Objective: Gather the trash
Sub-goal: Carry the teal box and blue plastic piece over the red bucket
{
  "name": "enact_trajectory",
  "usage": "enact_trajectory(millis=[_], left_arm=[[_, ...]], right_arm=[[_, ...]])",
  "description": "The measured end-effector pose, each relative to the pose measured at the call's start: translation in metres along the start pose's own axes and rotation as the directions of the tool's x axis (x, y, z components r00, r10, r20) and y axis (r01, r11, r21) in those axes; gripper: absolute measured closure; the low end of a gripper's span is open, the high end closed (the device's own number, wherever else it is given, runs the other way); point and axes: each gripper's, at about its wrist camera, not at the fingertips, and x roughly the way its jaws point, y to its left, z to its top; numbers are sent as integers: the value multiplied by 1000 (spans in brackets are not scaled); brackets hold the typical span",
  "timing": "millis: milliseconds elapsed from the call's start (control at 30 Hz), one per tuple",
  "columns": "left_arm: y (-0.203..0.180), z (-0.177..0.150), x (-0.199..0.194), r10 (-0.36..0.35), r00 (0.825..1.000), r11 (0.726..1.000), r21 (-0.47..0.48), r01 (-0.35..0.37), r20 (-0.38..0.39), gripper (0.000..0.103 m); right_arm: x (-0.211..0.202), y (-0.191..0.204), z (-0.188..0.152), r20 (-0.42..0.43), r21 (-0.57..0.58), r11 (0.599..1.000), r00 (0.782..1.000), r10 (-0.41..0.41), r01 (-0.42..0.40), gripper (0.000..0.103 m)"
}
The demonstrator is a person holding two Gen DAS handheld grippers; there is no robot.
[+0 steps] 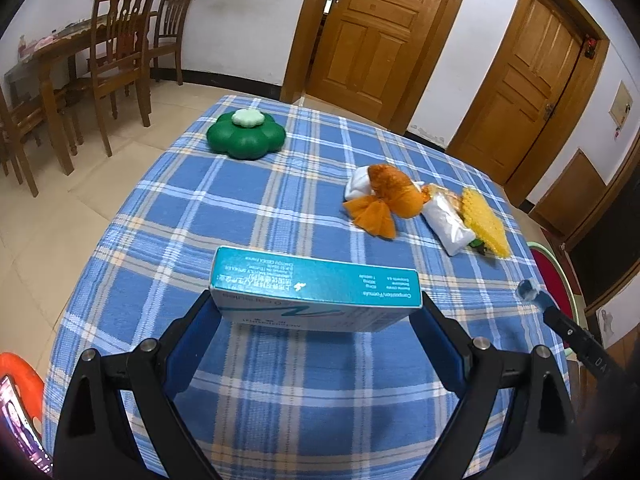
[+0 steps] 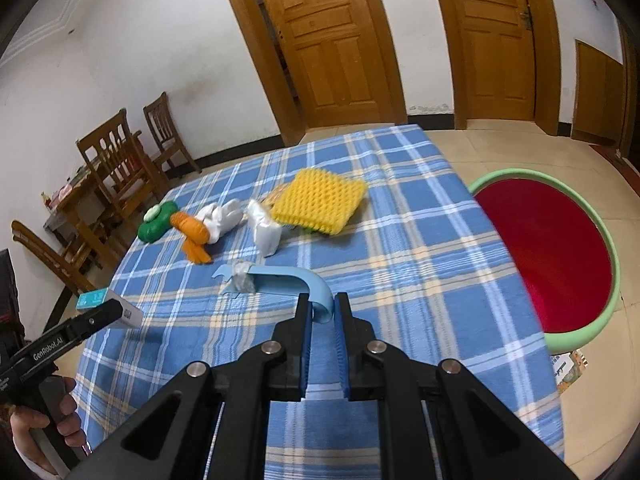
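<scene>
Trash is held in both hands at once. The left tongs (image 1: 316, 312) pinch a teal box (image 1: 316, 292) by its two short ends, clear of the checked tabletop (image 1: 280, 208). The right tongs (image 2: 323, 312) are pressed together on the curved end of a thin blue plastic strip (image 2: 280, 280), which carries a crumpled grey scrap (image 2: 243, 278) near its far tip. More litter lies further back on the cloth: an orange and white wrapper (image 2: 200, 232), a white packet (image 2: 265, 232) and a yellow foam net (image 2: 320, 200) touching it. A green flower-shaped holder (image 1: 246, 136) sits apart near the far corner. A red basin with a green rim (image 2: 560, 248) stands on the floor just beside the tabletop, on the right; it may be where the trash goes, though I cannot be sure.

Risks from here, as I judge them: the grey scrap looks only loosely lodged on the strip, so a tilt or a quick swing could shake it off onto the cloth or the floor. The strip is gripped at one end only and may pivot or slip. The box is held by its ends; too hard a squeeze could buckle it, and an uneven one could let it twist out.
</scene>
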Motion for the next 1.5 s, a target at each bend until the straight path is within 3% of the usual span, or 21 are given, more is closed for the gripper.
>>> enact_trajectory(millis=[467, 867, 1500], left_arm=[[-37, 2, 0, -39, 999, 997, 70, 40, -13, 10], [-95, 8, 4, -112, 993, 978, 171, 117, -39, 10], [-178, 12, 22, -213, 972, 929, 288, 233, -100, 10]], right_arm=[[-25, -45, 5, 65, 108, 993, 997, -49, 41, 90], [-39, -98, 8, 98, 224, 969, 987, -127, 102, 90], [-34, -182, -1, 34, 393, 888, 961, -273, 238, 90]])
